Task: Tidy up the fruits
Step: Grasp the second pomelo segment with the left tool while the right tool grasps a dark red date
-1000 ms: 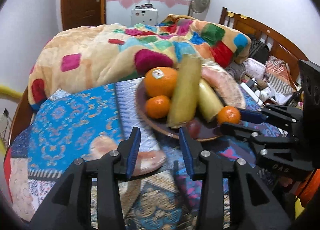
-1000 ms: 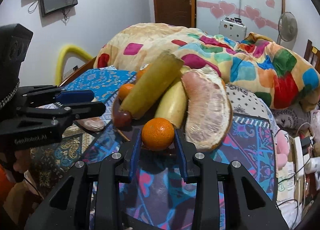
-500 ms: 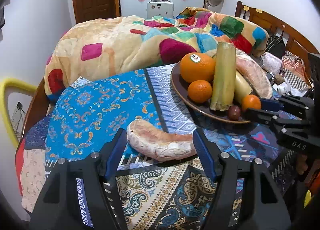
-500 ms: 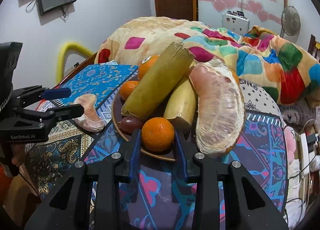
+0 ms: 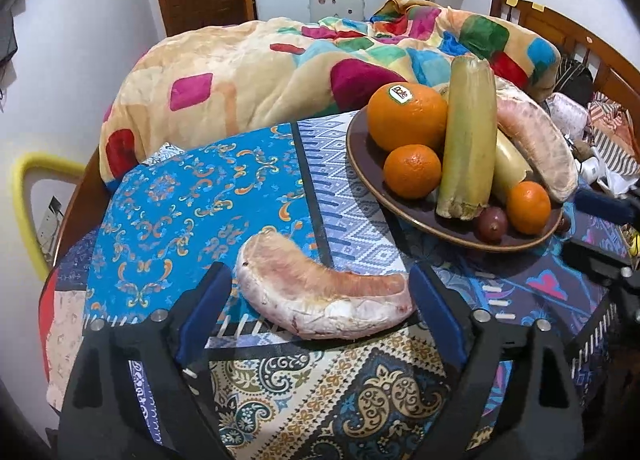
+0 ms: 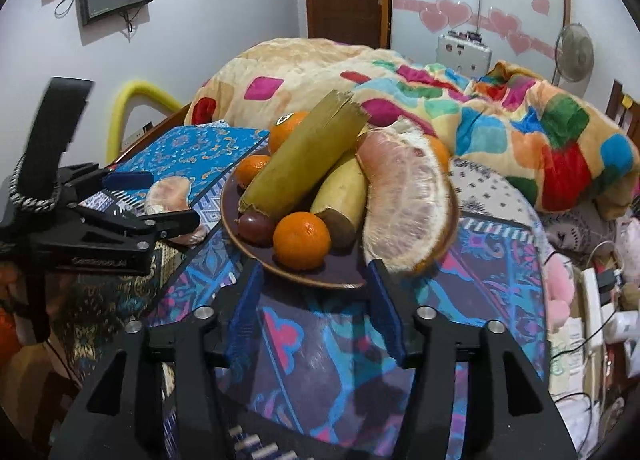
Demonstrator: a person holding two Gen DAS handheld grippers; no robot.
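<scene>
Pomelo segment (image 5: 320, 292) — pink, peeled, curved, pith-edged

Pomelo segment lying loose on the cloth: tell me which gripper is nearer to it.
Left. The left gripper is open with its fingers on either side of the loose pomelo segment. The right gripper is open at the plate's near rim.

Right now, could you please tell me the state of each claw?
Left claw: open, straddling the peeled pink pomelo wedge on the patterned cloth.
Right claw: open, empty, just short of the brown plate.
</scene>
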